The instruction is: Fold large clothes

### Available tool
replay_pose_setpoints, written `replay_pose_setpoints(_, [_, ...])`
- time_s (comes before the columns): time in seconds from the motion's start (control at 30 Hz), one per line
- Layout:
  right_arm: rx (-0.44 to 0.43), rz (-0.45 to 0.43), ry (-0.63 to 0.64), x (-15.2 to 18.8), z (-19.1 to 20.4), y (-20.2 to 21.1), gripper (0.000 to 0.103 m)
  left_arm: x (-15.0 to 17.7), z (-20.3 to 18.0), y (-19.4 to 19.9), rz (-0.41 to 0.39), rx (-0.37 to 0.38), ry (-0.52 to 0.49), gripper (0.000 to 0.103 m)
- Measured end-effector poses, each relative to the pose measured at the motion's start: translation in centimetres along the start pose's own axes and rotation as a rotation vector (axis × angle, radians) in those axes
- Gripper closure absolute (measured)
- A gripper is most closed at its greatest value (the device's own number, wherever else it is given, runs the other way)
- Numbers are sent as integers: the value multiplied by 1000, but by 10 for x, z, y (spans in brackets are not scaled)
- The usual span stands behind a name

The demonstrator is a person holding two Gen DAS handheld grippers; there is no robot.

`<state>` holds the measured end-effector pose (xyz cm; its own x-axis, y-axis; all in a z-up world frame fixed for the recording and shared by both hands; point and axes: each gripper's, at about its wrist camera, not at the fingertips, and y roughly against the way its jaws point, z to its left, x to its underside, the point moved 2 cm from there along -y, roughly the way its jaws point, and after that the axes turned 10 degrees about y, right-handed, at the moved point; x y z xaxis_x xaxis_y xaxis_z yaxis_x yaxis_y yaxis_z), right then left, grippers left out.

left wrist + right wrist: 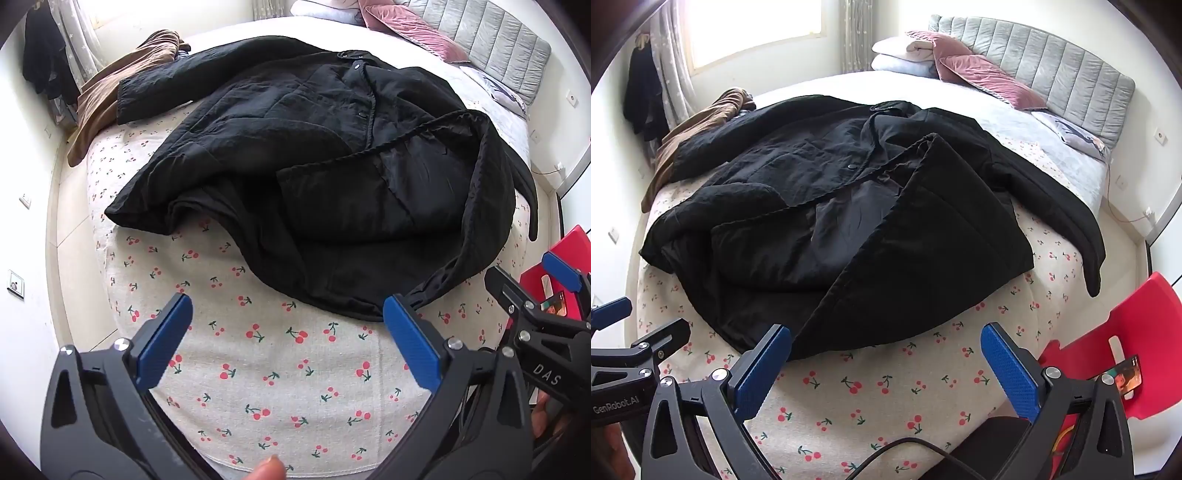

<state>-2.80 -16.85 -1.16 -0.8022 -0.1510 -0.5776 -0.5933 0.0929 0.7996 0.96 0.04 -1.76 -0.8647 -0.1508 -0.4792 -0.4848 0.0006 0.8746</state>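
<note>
Both our claws, left gripper (286, 332) and right gripper (886, 363), gape wide, holding nothing, above the bed's (280, 384) near edge; the black coat (314, 177) sprawls rumpled across its middle.

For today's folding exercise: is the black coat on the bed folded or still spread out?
Mostly spread. The black coat sprawls across the bed, one front panel flipped over, sleeves out.

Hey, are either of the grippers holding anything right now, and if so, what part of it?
Nothing is held. The left gripper and right gripper are both open above the bedsheet, short of the black coat.
</note>
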Motion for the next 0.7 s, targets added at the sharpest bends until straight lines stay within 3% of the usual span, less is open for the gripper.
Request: replay_pose_setpoints(0.7, [-1,4,0,1,0,0,0,4,-1,-2,-7,-1,-3,0])
